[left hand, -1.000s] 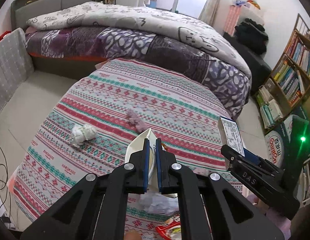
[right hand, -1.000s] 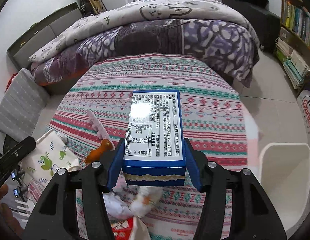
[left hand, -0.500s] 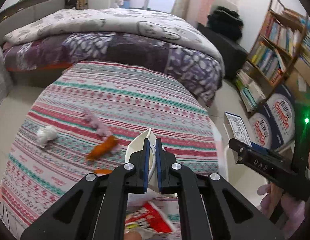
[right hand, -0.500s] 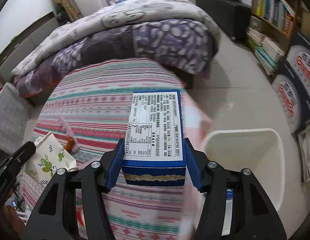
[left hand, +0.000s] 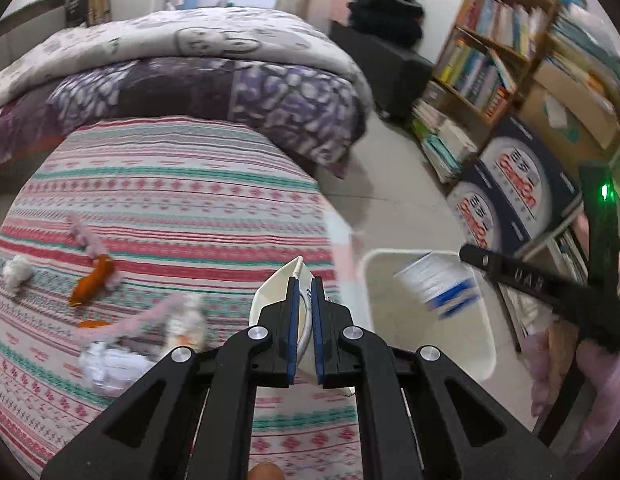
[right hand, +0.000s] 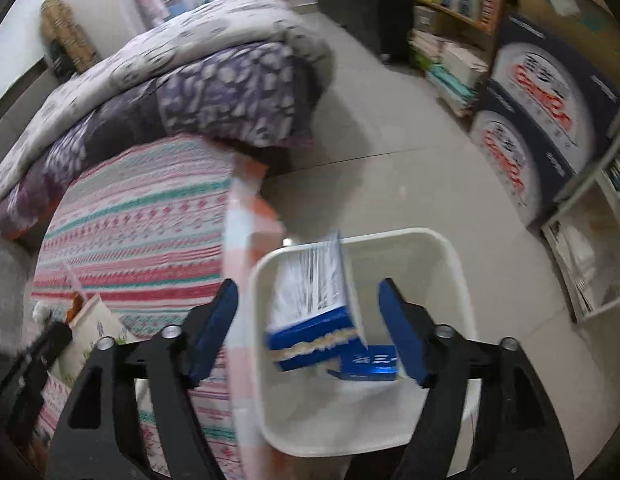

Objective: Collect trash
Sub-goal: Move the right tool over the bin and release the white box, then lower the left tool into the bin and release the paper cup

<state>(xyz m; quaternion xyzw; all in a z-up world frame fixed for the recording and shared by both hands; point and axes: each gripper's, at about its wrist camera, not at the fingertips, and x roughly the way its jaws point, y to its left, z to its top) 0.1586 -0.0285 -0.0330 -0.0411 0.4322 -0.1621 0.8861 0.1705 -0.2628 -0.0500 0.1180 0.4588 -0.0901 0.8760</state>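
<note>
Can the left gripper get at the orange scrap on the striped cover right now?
Probably not yet: the left gripper is shut on a white paper bag, though nothing lies over the orange scrap.

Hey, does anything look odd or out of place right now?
Yes: the blue box is tilted and motion-blurred over the white bin, touching neither finger of the open right gripper, so it looks mid-fall. Scraps still litter the striped cloth.
</note>
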